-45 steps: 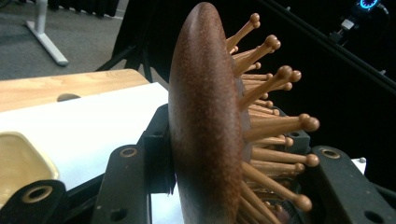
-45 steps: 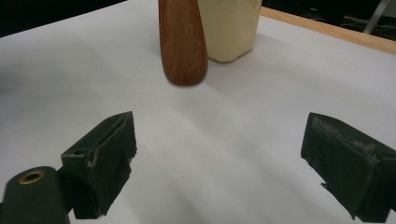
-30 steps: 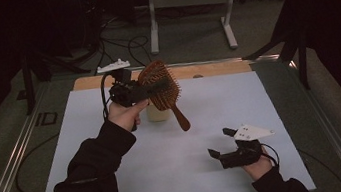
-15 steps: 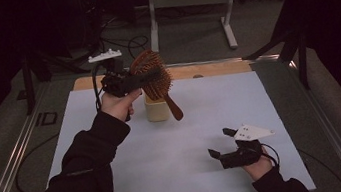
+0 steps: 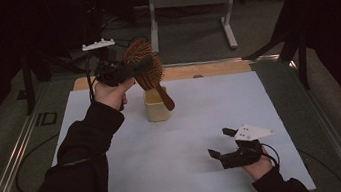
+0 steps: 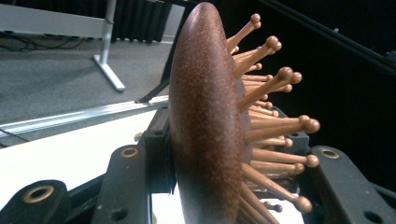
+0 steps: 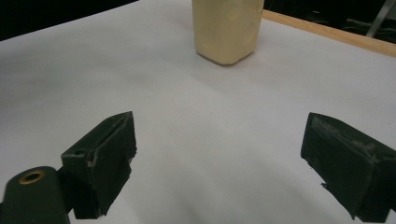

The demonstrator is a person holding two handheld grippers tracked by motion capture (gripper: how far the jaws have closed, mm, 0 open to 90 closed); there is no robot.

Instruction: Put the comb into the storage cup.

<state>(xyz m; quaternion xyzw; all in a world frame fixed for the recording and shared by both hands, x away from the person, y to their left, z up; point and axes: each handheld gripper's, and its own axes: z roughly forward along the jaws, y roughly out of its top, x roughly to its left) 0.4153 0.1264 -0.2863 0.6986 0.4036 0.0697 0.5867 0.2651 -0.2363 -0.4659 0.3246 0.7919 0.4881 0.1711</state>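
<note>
The left gripper [image 5: 142, 68] is held up over the far left part of the white table sheet [image 5: 202, 122], its jaws clamped on the head of a wooden paddle hairbrush [image 5: 147, 71]. In the left gripper view the brush head [image 6: 205, 121] stands edge-on between the two black jaws, its smooth brown back toward the left jaw and its ball-tipped wooden bristles pointing at the right jaw. From above, the brush hangs tilted, head up and far, with the handle slanting down and to the right so that its end sits over the mouth of a small pale yellow container [image 5: 156, 106]; whether the handle touches the rim cannot be told. The container stands upright on the sheet, just near of the left hand [image 5: 112, 91]. The right gripper [image 5: 221, 144] rests low on the near right of the sheet, well apart from the container, jaws spread wide with nothing between them.
</note>
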